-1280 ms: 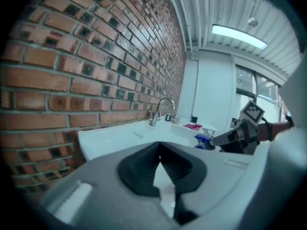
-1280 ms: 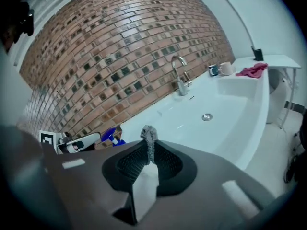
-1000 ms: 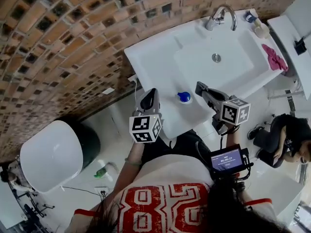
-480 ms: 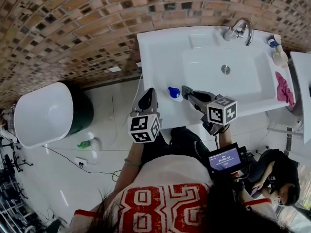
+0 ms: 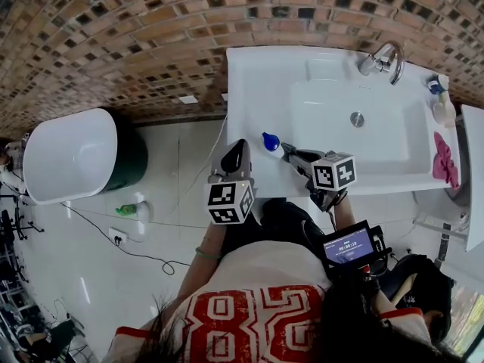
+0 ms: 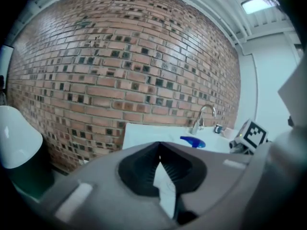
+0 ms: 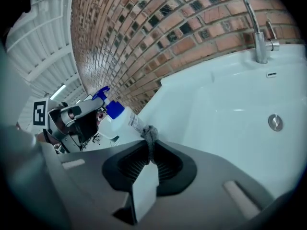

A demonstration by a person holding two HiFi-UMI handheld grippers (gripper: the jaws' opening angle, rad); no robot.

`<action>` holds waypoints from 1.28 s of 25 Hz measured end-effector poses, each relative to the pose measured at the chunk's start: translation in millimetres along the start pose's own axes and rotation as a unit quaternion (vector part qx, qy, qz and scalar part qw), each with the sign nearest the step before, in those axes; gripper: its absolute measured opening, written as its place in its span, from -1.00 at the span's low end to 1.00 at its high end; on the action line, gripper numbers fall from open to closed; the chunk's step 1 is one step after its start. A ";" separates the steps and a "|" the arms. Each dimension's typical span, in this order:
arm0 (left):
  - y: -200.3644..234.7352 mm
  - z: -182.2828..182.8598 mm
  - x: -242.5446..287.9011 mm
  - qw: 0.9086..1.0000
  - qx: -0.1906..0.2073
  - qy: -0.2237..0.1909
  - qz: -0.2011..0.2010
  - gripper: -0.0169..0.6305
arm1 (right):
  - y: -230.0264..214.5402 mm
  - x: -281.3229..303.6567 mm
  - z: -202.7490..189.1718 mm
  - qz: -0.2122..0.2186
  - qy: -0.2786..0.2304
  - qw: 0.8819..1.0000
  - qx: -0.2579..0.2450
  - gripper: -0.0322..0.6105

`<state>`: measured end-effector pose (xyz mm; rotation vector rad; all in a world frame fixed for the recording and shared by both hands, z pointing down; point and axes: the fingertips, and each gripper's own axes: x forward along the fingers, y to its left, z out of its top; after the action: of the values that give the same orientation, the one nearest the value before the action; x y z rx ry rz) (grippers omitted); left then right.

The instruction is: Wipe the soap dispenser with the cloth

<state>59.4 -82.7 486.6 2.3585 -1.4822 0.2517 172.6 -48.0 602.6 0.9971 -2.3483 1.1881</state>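
A blue-capped soap dispenser [image 5: 270, 141] stands near the front left edge of the white sink [image 5: 249, 89], at about ten o'clock just beside the right gripper [image 5: 288, 151]. That gripper is clenched on a small wad of what looks like grey cloth [image 7: 149, 134]. The left gripper [image 5: 235, 150], at the dispenser's nine o'clock, is closed on nothing.

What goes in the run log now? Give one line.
left claw shut, empty | right claw shut on cloth | cloth beside soap dispenser | dispenser on sink

Seen steeply down from overhead, and low, close along both jaw pairs; shared throughout: white ceramic washbasin [image 5: 257, 89].
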 end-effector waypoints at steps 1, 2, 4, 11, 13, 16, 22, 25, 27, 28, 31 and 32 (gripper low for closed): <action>-0.9 -0.9 -0.3 1.000 0.000 0.001 0.001 -0.94 | -1.5 2.5 -3.7 0.000 0.006 1.000 0.001 -0.76; -1.4 -1.7 -0.6 1.000 0.000 0.001 0.002 -0.94 | -2.8 5.1 -7.1 0.001 0.012 1.000 0.002 -0.76; -2.0 -2.8 -0.5 1.000 0.000 0.001 0.004 -0.94 | -5.3 9.9 -11.8 0.002 0.021 1.000 0.001 -0.76; -5.0 -1.9 -1.4 1.000 0.001 0.001 0.002 -0.94 | -6.9 -8.0 17.2 -0.006 -0.014 1.000 -0.008 -0.75; -4.3 -2.4 -0.8 1.000 0.000 0.001 0.002 -0.94 | -4.1 -19.8 40.3 -0.008 -0.042 0.999 -0.021 -0.76; -5.6 -4.2 -0.1 1.000 0.001 0.002 -0.001 -0.94 | 8.9 -32.9 65.5 -0.001 -0.071 0.996 -0.048 -0.76; -2.8 1.6 1.9 1.000 0.001 -0.003 -0.003 -0.94 | 33.0 -29.8 77.2 0.026 -0.074 0.994 -0.081 -0.76; 1.8 4.1 1.4 1.000 -0.002 -0.006 0.001 -0.94 | 32.8 -22.3 67.8 0.027 -0.056 0.995 -0.079 -0.76; 6.0 5.4 0.7 1.000 -0.005 -0.007 0.005 -0.94 | 30.3 -17.5 62.9 0.024 -0.048 0.996 -0.077 -0.76; 7.8 5.8 0.4 1.000 -0.006 -0.008 0.007 -0.94 | 28.0 -15.4 60.6 0.022 -0.045 0.996 -0.073 -0.76; 11.6 4.2 -1.3 1.000 -0.010 -0.006 0.011 -0.94 | 19.3 -7.1 49.9 0.010 -0.031 0.998 -0.059 -0.76; 12.4 3.2 -1.6 1.000 -0.011 -0.006 0.012 -0.94 | 15.9 -3.6 45.4 0.005 -0.025 0.998 -0.053 -0.76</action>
<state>47.5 -87.5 485.4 2.3304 -1.5108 0.2265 164.9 -76.2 564.2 0.9905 -2.4292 1.0405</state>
